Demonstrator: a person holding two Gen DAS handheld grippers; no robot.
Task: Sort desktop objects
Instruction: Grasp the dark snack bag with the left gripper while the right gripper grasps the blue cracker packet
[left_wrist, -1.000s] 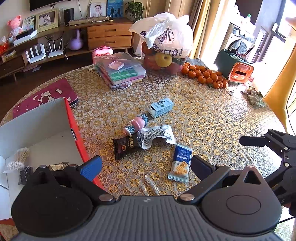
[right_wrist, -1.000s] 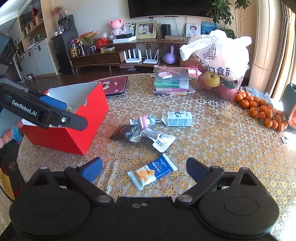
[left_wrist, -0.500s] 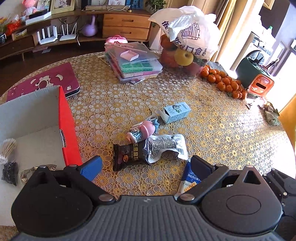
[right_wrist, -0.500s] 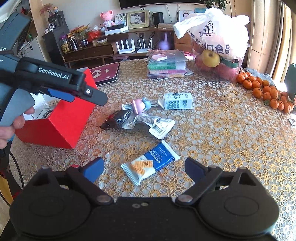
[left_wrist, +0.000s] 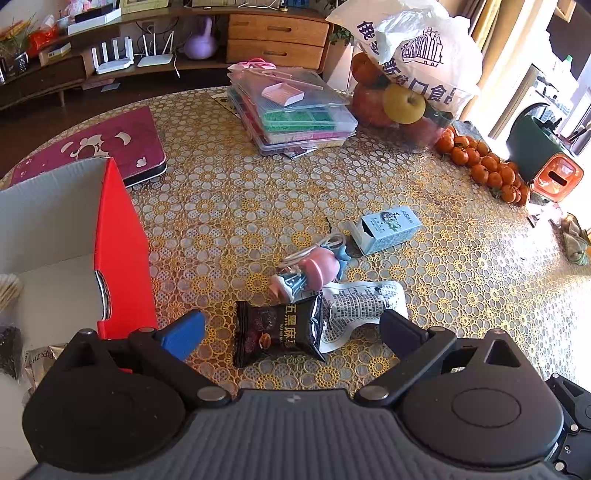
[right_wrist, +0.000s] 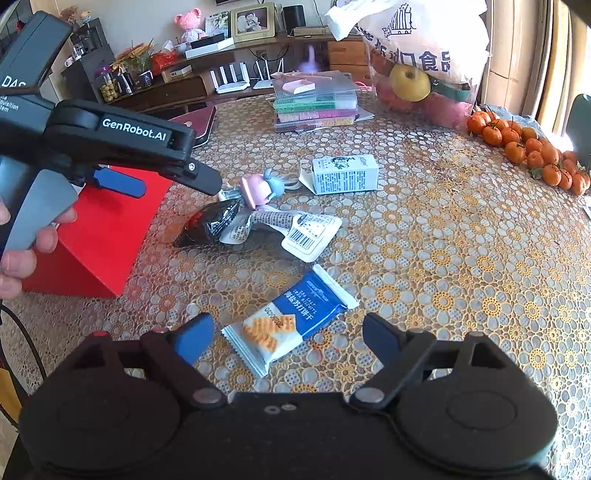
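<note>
left gripper (right_wrist: 177, 181): black body, white "GenRobot.AI" lettering, blue pad, grey trigger | right gripper (right_wrist: 288, 332): black, round pivot discs, silver screws

Your round tabletop (left_wrist: 461, 258), covered in a gold floral lace cloth, fills the foreground. Behind it you see a low wooden media shelf (right_wrist: 177, 88) against a pale wall (right_wrist: 147, 22), with a two-drawer wooden cabinet (left_wrist: 277, 40) beside it. The dark wooden floor (left_wrist: 55, 122) lies below. Beige curtains (right_wrist: 524, 55) admit bright daylight at your right.
</note>
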